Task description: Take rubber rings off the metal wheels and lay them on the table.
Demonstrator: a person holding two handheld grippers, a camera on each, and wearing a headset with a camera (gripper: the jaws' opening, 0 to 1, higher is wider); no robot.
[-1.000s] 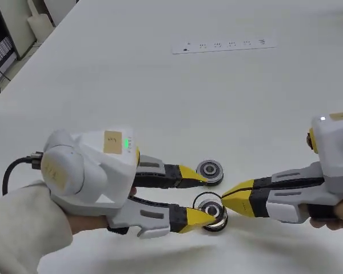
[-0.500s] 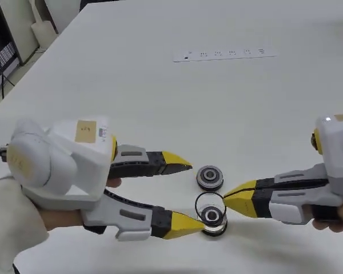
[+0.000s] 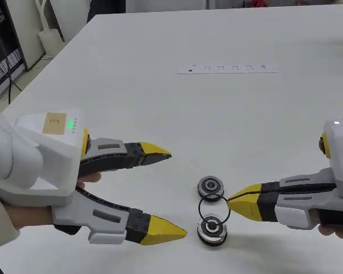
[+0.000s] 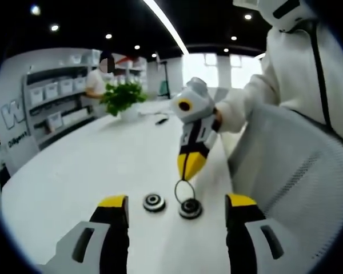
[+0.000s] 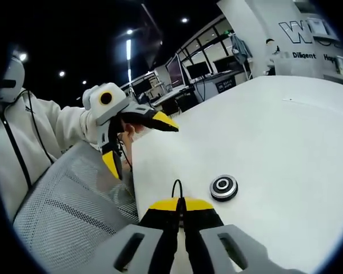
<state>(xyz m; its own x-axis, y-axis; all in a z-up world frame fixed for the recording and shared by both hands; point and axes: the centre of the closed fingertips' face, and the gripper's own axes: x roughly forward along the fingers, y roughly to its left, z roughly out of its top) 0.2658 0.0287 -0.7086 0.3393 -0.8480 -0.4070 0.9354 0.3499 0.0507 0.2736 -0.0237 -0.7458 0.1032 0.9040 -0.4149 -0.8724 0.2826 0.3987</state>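
Pinching a thin rubber ring (image 3: 199, 208) at lower centre, the right gripper (image 3: 232, 201) is clamped shut so it can be drawn off the nearer wheel (image 3: 211, 229); the left gripper (image 3: 177, 193) is held wide apart at lower left, seemingly giving room.

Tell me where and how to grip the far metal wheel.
I would pinch the far metal wheel across its outer rim, low from the left, with the open left gripper. It lies flat, and the right gripper, shut on the rubber ring, blocks the right.

Bright, even overhead light; fisheye-warped gripper views.
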